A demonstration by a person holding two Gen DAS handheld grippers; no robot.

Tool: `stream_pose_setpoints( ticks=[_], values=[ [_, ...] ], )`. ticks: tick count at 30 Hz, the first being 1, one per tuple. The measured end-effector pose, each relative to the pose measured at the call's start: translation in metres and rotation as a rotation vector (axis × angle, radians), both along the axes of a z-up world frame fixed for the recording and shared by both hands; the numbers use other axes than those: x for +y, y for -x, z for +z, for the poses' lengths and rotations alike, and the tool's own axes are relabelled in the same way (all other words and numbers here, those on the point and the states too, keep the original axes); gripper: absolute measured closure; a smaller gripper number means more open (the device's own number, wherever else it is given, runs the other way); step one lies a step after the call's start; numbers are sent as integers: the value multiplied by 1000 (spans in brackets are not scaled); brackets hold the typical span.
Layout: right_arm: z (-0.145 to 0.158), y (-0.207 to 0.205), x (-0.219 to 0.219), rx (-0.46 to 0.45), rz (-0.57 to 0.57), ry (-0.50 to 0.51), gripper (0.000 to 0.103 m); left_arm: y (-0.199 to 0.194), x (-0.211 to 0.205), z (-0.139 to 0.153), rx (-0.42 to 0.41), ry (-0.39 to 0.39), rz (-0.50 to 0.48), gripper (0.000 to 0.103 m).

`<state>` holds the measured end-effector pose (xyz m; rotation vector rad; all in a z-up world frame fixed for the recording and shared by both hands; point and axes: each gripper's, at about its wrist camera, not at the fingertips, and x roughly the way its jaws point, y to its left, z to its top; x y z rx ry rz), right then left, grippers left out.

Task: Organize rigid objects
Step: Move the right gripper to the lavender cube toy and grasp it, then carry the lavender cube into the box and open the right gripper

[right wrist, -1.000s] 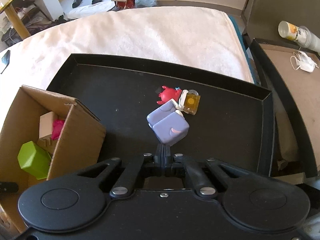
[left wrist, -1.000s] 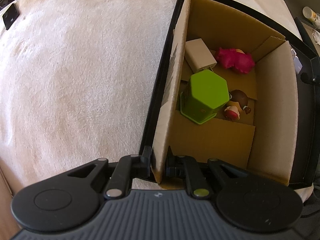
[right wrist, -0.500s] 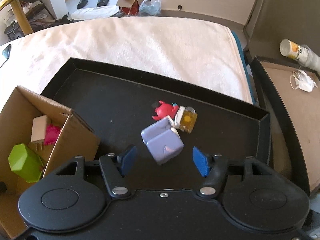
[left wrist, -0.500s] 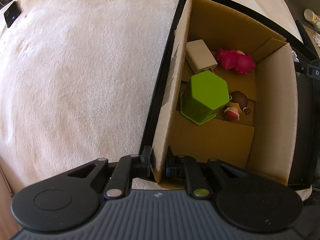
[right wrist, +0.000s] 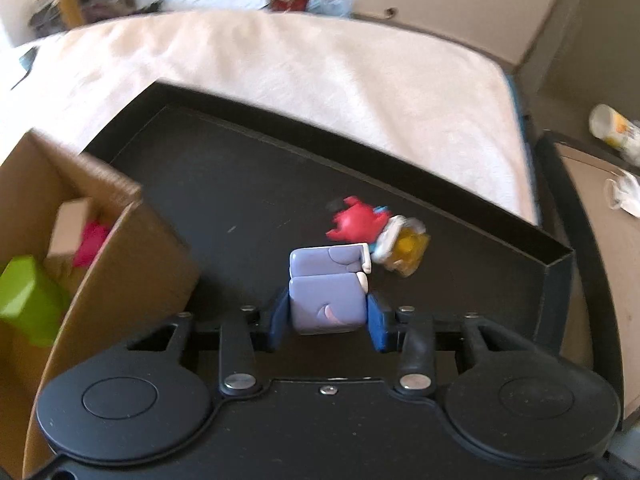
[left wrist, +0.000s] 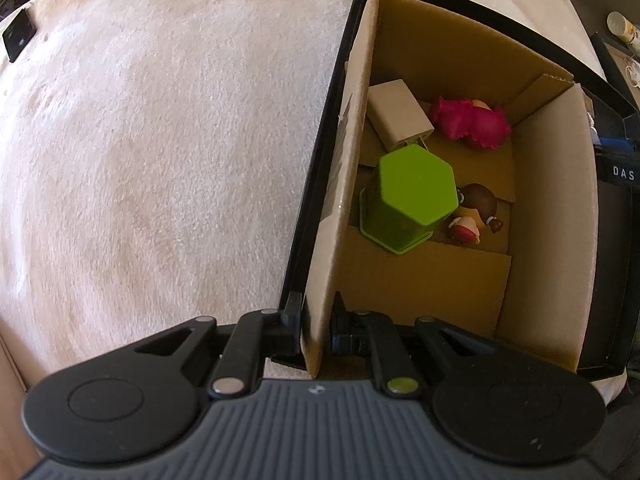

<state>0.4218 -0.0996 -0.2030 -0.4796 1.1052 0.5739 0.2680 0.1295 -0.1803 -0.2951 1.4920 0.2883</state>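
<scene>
Left gripper (left wrist: 316, 320) clamped on near wall of brown cardboard box (left wrist: 548, 216). Right gripper (right wrist: 328, 316) fingers (right wrist: 280, 320) closed against sides of pale purple blocky toy (right wrist: 328, 300), low over black rectangular tray (right wrist: 240, 184), beside small red figure (right wrist: 354, 222).

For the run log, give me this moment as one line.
left claw: shut on box wall | right claw: shut on purple toy | red toy, yellow toy: on tray

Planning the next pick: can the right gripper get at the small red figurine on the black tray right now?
Probably not yet. The right gripper is shut on the lavender block toy, which sits between it and the small red figurine on the black tray.
</scene>
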Motion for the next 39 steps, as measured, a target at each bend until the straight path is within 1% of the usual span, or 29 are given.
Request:
stream_pose_setpoints(
  ticks=[2, 4, 8, 10, 16, 22, 29, 39],
  values=[
    [3, 4, 3, 9, 8, 27, 64, 0, -1, 2, -5, -3, -6, 91],
    [9, 3, 2, 4, -30, 43, 64, 2, -1, 3, -11, -1, -5, 91],
    [21, 7, 0, 21, -61, 47, 64, 7, 1, 3, -24, 8, -3, 91],
    [30, 8, -2, 12, -80, 45, 64, 9, 3, 3, -30, 14, 1, 91],
    [68, 12, -9, -13, -103, -3, 64, 11, 8, 2, -46, 36, -14, 90],
    [98, 21, -1, -19, -99, -69, 63, 12, 11, 2, -53, 47, -23, 90],
    [109, 30, 23, -24, -70, -56, 63, 15, 14, 2, -68, 69, -32, 90],
    [109, 44, 61, 8, -14, -52, 63, 15, 18, 3, -76, 84, -44, 89]
  ],
)
